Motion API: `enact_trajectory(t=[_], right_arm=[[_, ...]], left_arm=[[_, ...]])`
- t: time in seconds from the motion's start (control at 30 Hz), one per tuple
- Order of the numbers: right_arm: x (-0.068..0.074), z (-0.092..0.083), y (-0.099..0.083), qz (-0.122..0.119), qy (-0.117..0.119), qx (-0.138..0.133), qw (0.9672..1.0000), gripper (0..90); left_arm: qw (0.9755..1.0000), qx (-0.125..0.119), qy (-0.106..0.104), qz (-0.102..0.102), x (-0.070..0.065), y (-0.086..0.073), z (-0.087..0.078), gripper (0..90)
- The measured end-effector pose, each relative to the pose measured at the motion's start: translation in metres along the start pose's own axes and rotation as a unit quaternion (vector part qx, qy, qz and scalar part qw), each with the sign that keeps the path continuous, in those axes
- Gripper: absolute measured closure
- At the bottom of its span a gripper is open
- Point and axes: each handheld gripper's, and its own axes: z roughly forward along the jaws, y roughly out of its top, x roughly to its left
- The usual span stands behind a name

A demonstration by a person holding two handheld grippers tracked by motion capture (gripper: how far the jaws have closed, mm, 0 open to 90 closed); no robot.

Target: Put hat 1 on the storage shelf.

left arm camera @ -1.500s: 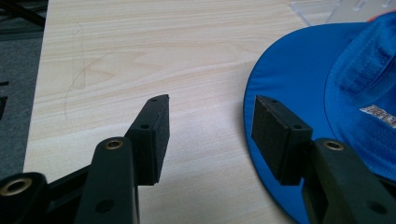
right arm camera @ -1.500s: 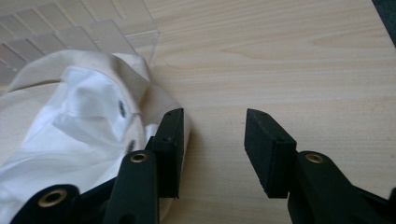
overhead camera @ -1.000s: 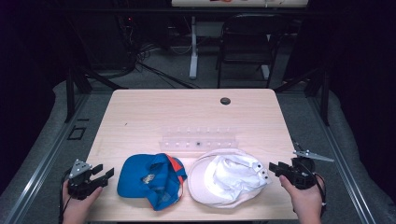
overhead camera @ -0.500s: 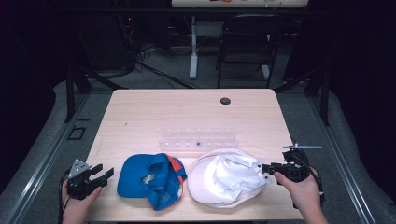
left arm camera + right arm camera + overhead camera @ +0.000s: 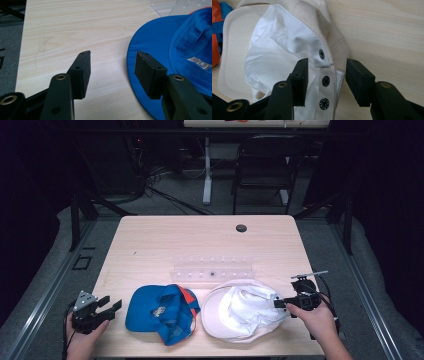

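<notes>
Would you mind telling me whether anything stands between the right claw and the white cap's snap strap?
Nothing visible does. In the right gripper view the right claw stands open with the white cap's snap strap already between its pads, not pressed. The blue cap lies apart on the cap's far side.

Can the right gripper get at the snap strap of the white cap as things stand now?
Probably yes. The right gripper has open jaws on either side of the snap strap at the back of the white cap, and nothing lies between them. The pads do not yet press on it.
</notes>
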Motion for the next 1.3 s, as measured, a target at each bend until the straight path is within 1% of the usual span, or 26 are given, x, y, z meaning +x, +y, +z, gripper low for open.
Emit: enact_trajectory(t=[0.03,0.13,0.17,0.2,0.23,0.27,0.37,0.4,0.47,0.67,0.7,0.73,0.77,0.8,0.83,0.93,0.97,1.0,1.1,1.13,1.17,1.27,1.3], right_arm=[[0.0,0.002,0.001,0.0,0.004,0.0,1.0,53.9],[0.001,0.006,0.003,-0.003,0.004,0.013,0.9999,54.7],[0.001,0.007,0.004,-0.008,0.001,0.022,0.9997,55.1],[0.001,0.007,0.004,-0.008,0.001,0.022,0.9997,55.1],[0.001,0.01,0.004,-0.011,-0.001,0.03,0.9995,58.5],[0.001,0.012,0.004,-0.01,0.001,0.029,0.9995,60.6],[0.001,0.015,0.005,-0.012,-0.001,0.037,0.9993,63.1],[0.001,0.015,0.005,-0.011,-0.001,0.037,0.9993,63.5],[0.0,0.014,0.005,-0.013,0.0,0.036,0.9993,63.7],[0.0,0.012,0.006,-0.014,0.0,0.038,0.9992,67.6],[0.001,0.012,0.006,-0.01,0.001,0.034,0.9994,71.7],[0.0,0.011,0.007,-0.015,0.003,0.04,0.9991,73.7],[0.001,0.011,0.007,-0.007,0.004,0.036,0.9993,74.5],[0.001,0.011,0.007,-0.007,0.004,0.036,0.9993,74.5],[0.003,0.01,0.008,-0.004,0.01,0.04,0.9991,75.5],[0.005,0.008,0.009,-0.009,0.009,0.043,0.999,76.0],[0.007,0.007,0.009,-0.003,0.007,0.039,0.9992,76.6],[0.007,0.005,0.011,-0.013,0.01,0.051,0.9985,76.8],[0.008,0.004,0.012,-0.011,0.007,0.053,0.9985,77.1],[0.009,0.003,0.013,-0.009,0.009,0.054,0.9985,77.3],[0.009,0.001,0.014,-0.001,0.014,0.051,0.9986,77.5],[0.01,0.0,0.016,-0.003,0.016,0.049,0.9987,77.8],[0.011,-0.002,0.018,-0.003,0.019,0.053,0.9984,78.0]], left_arm=[[1.0,-0.001,0.001,-0.001,0.0,0.0,0.0,47.4],[1.0,-0.008,0.002,-0.002,0.001,-0.001,0.0,47.4],[1.0,-0.008,0.002,-0.004,0.001,-0.001,0.0,47.4],[1.0,-0.008,0.002,-0.004,0.001,-0.001,0.0,47.4],[1.0,-0.007,0.002,-0.002,0.001,-0.001,0.0,47.4],[1.0,-0.006,0.003,-0.002,0.001,0.0,0.0,47.4],[1.0,-0.008,0.004,-0.003,0.002,0.0,-0.001,47.4],[1.0,-0.002,0.004,-0.004,0.003,0.0,-0.002,47.4],[1.0,-0.003,0.005,-0.005,0.003,0.0,-0.002,47.4],[1.0,-0.003,0.006,-0.006,0.003,0.0,-0.002,47.4],[1.0,-0.001,0.005,-0.004,0.002,0.0,-0.002,47.4],[1.0,-0.004,0.004,-0.005,0.002,0.0,-0.002,47.3],[1.0,-0.002,0.005,-0.005,0.002,0.0,-0.002,47.4],[1.0,-0.002,0.005,-0.005,0.002,0.0,-0.002,47.4],[1.0,-0.003,0.006,-0.005,0.003,0.0,-0.002,47.3],[1.0,-0.004,0.006,-0.006,0.003,0.0,-0.002,47.3],[0.9999,-0.005,0.006,-0.007,0.003,0.0,-0.002,47.4],[0.9999,-0.005,0.006,-0.007,0.003,0.0,-0.003,47.4],[0.9999,-0.005,0.007,-0.006,0.003,0.0,-0.003,47.4],[0.9999,-0.009,0.007,-0.007,0.003,-0.001,-0.003,47.4],[0.9999,-0.011,0.008,-0.008,0.003,-0.001,-0.002,47.4],[0.9999,-0.01,0.007,-0.009,0.003,-0.001,-0.002,47.4],[0.9999,-0.01,0.008,-0.008,0.003,-0.001,-0.002,47.4]])
